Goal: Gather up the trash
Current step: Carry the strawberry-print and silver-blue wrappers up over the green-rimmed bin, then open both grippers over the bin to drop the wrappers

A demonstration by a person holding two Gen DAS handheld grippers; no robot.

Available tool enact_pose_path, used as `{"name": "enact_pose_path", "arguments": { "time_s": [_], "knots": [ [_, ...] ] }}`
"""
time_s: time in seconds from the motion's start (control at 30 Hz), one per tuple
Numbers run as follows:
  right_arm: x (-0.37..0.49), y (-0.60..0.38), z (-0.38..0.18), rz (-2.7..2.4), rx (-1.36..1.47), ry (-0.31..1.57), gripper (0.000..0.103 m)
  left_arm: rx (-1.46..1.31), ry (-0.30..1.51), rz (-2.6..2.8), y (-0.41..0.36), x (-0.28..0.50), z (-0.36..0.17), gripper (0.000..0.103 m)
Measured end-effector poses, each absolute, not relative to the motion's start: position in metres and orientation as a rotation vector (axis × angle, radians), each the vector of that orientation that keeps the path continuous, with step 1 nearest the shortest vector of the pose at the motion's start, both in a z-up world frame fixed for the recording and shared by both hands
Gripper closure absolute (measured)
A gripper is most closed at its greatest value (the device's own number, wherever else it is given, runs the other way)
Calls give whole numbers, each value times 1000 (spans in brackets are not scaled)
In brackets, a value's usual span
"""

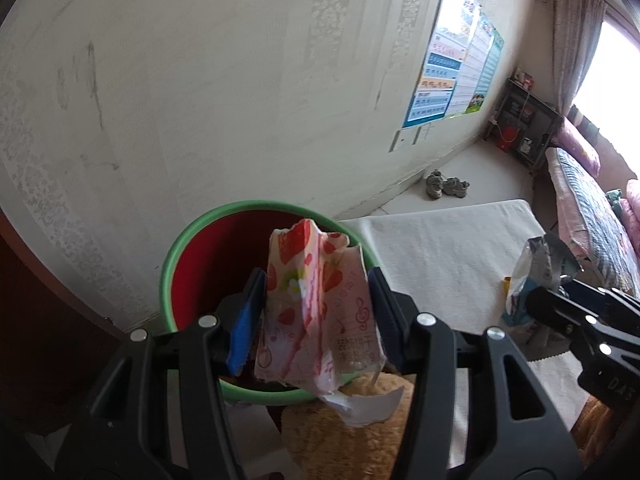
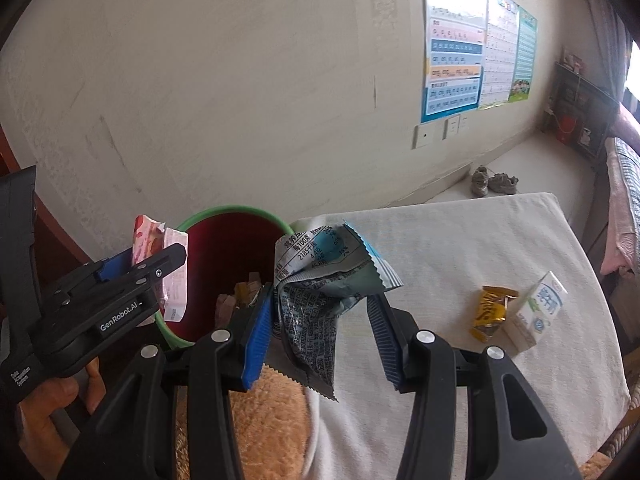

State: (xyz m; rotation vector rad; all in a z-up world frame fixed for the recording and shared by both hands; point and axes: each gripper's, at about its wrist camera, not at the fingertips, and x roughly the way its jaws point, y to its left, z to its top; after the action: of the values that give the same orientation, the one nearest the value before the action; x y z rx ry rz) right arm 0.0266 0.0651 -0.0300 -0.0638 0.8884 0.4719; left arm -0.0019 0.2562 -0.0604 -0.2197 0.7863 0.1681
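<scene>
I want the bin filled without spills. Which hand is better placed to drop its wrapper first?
Left. Its tongs hold the strawberry wrapper right over the bin mouth. The right tongs hold the blue-grey wrapper beside the rim, partly over the white cloth.

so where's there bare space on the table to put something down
The white tablecloth is bare across its far half, from the bin side to the far corner, and in front of the right gripper. It is crowded near the right edge, where the gold wrapper touches the milk carton, and at the bin, where both grippers carry wrappers.
</scene>
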Motion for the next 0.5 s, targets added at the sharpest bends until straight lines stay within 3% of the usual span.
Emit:
{"name": "enact_pose_path", "arguments": {
  "time_s": [0.5],
  "knots": [
    [66, 133, -63, 588, -40, 980, 57, -370, 899, 241, 325, 26, -114, 53]
  ]
}}
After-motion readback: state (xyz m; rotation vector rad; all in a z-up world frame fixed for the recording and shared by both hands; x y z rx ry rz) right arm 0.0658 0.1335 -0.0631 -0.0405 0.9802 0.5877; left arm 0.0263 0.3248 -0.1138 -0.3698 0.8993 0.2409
